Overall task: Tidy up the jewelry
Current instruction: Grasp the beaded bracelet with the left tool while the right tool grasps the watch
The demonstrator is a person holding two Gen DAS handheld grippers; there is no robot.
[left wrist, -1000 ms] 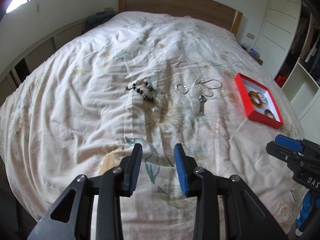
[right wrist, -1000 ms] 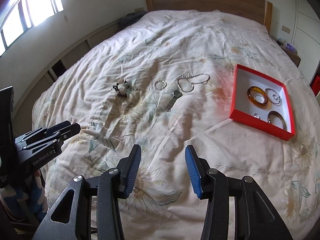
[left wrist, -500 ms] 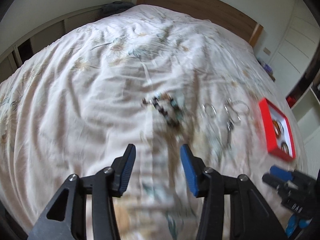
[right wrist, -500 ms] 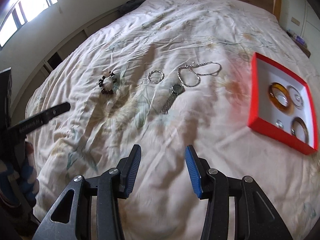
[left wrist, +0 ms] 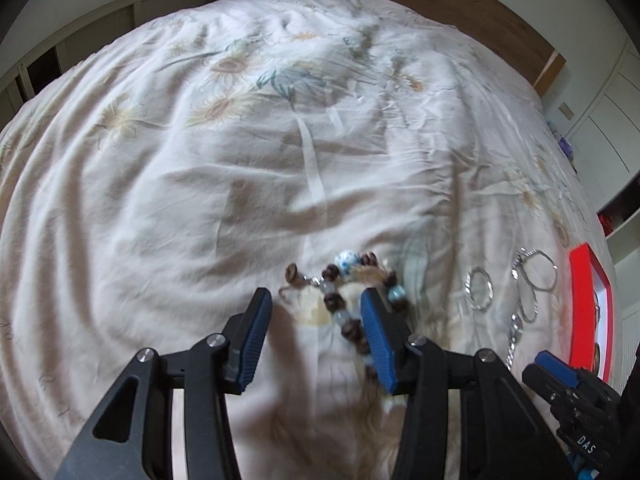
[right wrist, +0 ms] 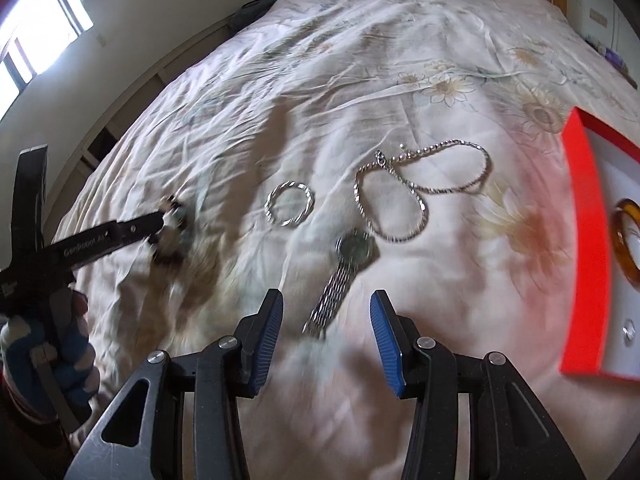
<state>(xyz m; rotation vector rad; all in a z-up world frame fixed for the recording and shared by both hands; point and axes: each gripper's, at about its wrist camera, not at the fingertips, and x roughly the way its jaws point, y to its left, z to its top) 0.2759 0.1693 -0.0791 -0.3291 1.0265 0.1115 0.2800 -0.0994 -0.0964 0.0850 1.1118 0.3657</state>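
Left hand-held gripper [left wrist: 316,312] has closed in from well back, jaws wide and empty, straddling the brown-and-blue beaded bracelet [left wrist: 348,300] on the bed: grasp imminent; right hand-held gripper [right wrist: 326,324], likewise open and empty, nears the silver mesh-band watch [right wrist: 344,272]

Daylight glares from the window [right wrist: 38,36] at ten o'clock; both views are motion-blurred, with edges bent and dark.

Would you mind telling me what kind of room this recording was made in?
Most likely a bedroom: a bed with a floral duvet, a wooden headboard, and white wardrobe doors beside it.
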